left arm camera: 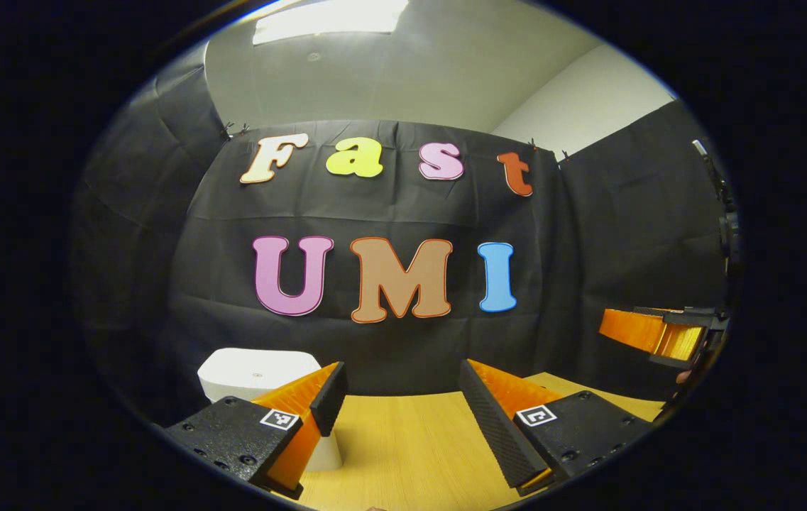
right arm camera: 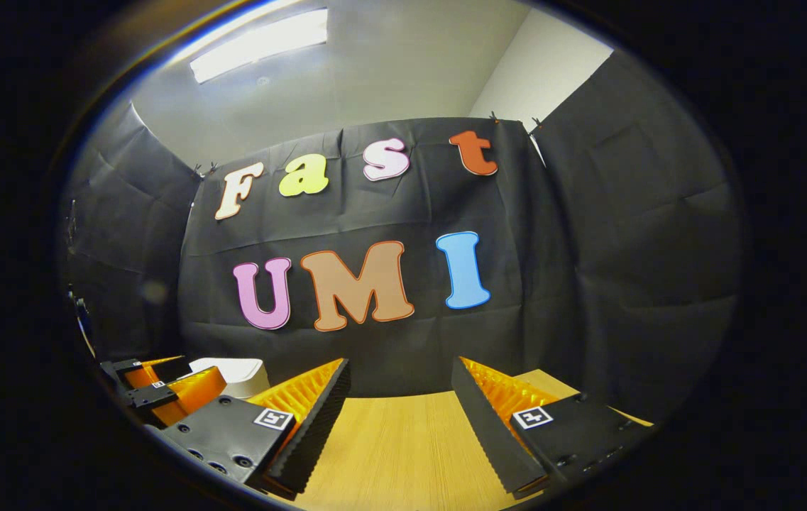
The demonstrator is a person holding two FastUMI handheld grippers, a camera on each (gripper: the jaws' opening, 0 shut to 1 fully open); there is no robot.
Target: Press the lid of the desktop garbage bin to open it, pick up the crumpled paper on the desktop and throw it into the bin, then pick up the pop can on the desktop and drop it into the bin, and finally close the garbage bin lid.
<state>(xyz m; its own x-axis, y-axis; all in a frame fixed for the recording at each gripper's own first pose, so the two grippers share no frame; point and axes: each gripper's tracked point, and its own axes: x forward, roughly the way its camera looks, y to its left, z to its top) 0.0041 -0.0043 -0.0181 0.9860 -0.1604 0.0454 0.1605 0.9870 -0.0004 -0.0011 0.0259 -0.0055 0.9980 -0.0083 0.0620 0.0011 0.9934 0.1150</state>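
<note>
A white desktop bin (left arm camera: 254, 380) with its lid down stands on the wooden table at the lower left of the left gripper view, partly behind my left finger. My left gripper (left arm camera: 397, 397) is open over the table, holding nothing. At the right edge of that view hangs the right gripper (left arm camera: 651, 333), above the table. In the right gripper view my right gripper (right arm camera: 400, 394) is open and holds nothing. The bin (right arm camera: 236, 376) sits at the lower left there, partly hidden by the left gripper (right arm camera: 162, 387) in front of it.
The wooden table (left arm camera: 403, 440) runs back to the black cloth wall (left arm camera: 389, 355). More cloth closes both sides of the booth. A ceiling light (right arm camera: 261, 42) glows overhead.
</note>
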